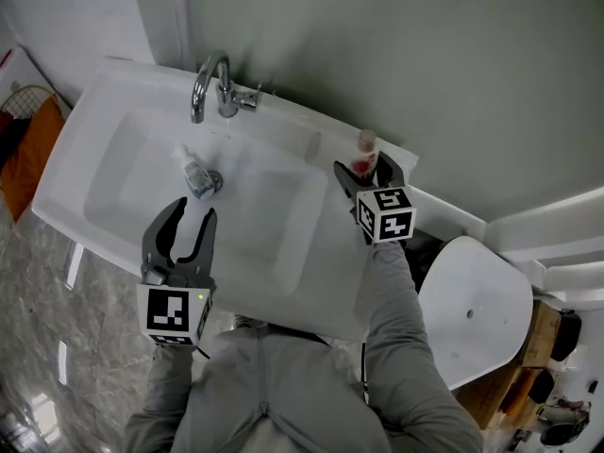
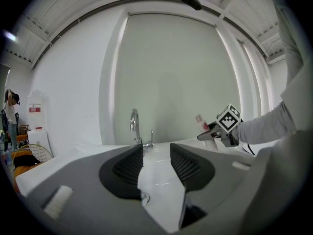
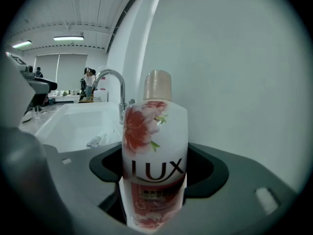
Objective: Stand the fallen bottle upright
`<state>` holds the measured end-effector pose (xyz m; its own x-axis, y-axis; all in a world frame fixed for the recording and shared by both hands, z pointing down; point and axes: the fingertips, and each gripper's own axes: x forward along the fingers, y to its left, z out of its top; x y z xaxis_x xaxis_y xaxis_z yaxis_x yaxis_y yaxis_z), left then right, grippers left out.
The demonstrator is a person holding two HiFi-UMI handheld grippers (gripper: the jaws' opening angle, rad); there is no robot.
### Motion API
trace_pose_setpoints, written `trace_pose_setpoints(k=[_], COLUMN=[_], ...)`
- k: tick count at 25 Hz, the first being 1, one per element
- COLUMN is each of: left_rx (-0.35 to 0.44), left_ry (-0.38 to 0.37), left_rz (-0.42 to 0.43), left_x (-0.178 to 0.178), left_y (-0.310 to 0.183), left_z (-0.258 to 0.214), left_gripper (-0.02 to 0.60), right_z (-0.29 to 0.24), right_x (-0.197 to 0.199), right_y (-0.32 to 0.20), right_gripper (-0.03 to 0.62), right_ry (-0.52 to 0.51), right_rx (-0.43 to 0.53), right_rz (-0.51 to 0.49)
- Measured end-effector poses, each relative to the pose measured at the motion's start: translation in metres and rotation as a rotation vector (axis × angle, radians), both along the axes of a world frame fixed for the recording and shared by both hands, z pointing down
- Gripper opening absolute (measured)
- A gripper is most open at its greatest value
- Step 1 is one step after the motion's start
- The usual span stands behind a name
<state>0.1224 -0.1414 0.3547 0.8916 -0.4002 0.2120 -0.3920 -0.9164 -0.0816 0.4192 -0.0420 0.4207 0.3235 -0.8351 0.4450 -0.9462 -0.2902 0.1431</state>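
Note:
A white LUX bottle with a red flower print and a beige cap stands upright on the sink's right ledge, close to the wall. My right gripper has a jaw on each side of it, and in the right gripper view the LUX bottle fills the gap between the pads. In the basin, a small clear bottle lies on its side beside the drain. My left gripper hangs open over the sink's front rim with nothing between its fingers.
A chrome faucet rises at the back of the white sink. To the right stands a white toilet lid. An orange bag lies on the floor at left. The grey wall runs right behind the ledge.

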Motion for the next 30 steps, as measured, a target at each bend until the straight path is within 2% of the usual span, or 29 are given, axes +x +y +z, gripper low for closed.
trace_pose_setpoints(k=[8,15,20,24,30], left_rx=[0.016,0.026,0.03,0.018,0.006], left_ry=[0.012,-0.005,-0.038,-0.082,-0.106], left_rz=[0.054,0.098,0.108,0.097,0.084], left_x=[0.002,0.007,0.007,0.009,0.012], left_y=[0.013,0.023,0.025,0.022,0.011], left_z=[-0.01,-0.009,-0.005,-0.003,0.008], left_gripper=[0.183,0.183,0.183,0.183,0.183], right_z=[-0.064,-0.078,-0.058,-0.04,-0.015], right_x=[0.005,0.026,0.046,0.058,0.073], right_y=[0.034,0.063,0.067,0.062,0.056], right_gripper=[0.336,0.336,0.336,0.336,0.336], right_ry=[0.033,0.058,0.077,0.085,0.1], right_rx=[0.272,0.433,0.44,0.421,0.397], right_rz=[0.221,0.437,0.555,0.591,0.646])
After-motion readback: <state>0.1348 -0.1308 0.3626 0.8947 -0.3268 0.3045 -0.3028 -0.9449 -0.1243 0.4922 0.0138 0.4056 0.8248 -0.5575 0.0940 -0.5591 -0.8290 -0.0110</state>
